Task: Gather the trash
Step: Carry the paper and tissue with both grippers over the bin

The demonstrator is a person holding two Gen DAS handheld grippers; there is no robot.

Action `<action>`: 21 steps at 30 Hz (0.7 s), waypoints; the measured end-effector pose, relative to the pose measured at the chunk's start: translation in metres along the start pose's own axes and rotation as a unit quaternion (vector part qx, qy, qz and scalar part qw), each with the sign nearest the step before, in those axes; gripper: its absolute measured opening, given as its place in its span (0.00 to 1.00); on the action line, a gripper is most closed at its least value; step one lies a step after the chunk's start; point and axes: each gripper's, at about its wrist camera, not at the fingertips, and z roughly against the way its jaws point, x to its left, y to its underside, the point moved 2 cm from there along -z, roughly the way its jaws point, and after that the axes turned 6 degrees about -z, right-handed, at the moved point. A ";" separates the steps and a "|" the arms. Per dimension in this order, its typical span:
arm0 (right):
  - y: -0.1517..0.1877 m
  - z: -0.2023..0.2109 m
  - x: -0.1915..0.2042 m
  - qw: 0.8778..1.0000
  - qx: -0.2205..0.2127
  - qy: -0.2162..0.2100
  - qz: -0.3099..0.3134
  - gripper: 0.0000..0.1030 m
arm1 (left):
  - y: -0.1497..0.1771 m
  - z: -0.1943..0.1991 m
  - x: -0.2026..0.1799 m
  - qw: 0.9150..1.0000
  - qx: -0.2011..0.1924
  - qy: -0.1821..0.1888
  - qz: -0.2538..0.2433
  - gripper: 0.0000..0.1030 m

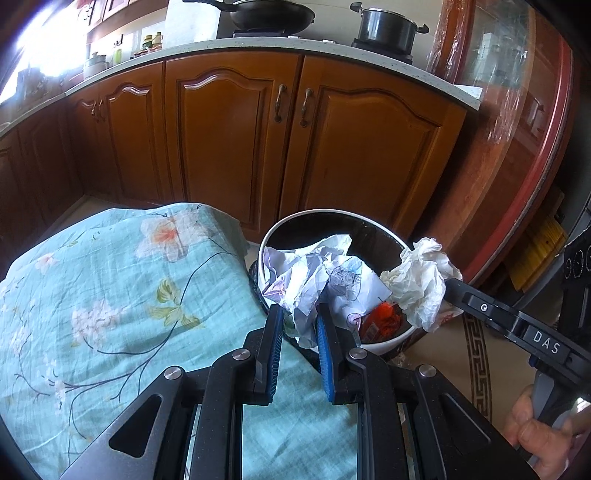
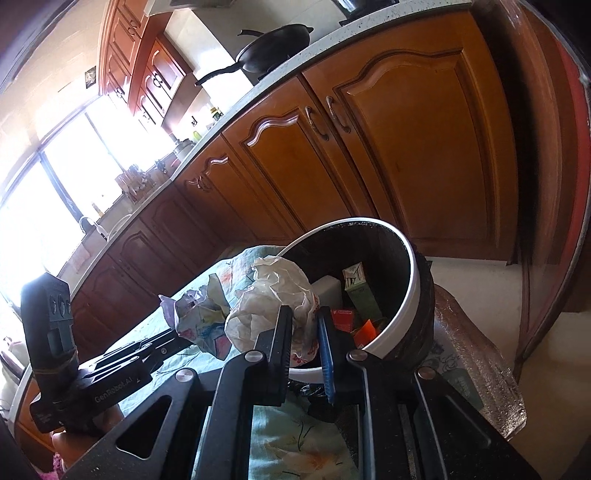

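A round white-rimmed trash bin (image 1: 388,340) with a black liner stands at the edge of the table; it also shows in the right wrist view (image 2: 413,280). My left gripper (image 1: 300,317) is shut on a crumpled printed paper (image 1: 314,277) and holds it over the bin's near rim. My right gripper (image 2: 304,321) is shut on a crumpled white plastic bag (image 2: 273,302), also held over the bin; the bag shows in the left wrist view (image 1: 421,280). Red wrappers (image 1: 382,321) and small boxes (image 2: 360,291) lie inside the bin.
A teal floral cloth (image 1: 110,302) covers the table to the left. Brown kitchen cabinets (image 1: 236,140) stand behind under a counter with a wok (image 1: 269,14) and a pot (image 1: 388,26). A round wooden table's red edge (image 1: 546,177) is at the right.
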 end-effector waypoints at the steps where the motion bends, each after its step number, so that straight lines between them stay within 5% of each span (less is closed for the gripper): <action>1: -0.002 -0.001 0.000 1.000 0.000 0.002 0.002 0.15 | -0.002 -0.002 0.000 1.000 0.000 -0.001 0.000 0.17; 21: -0.029 -0.032 -0.011 0.998 0.017 0.058 0.033 0.16 | -0.033 -0.052 -0.001 1.000 0.023 -0.002 -0.003 0.17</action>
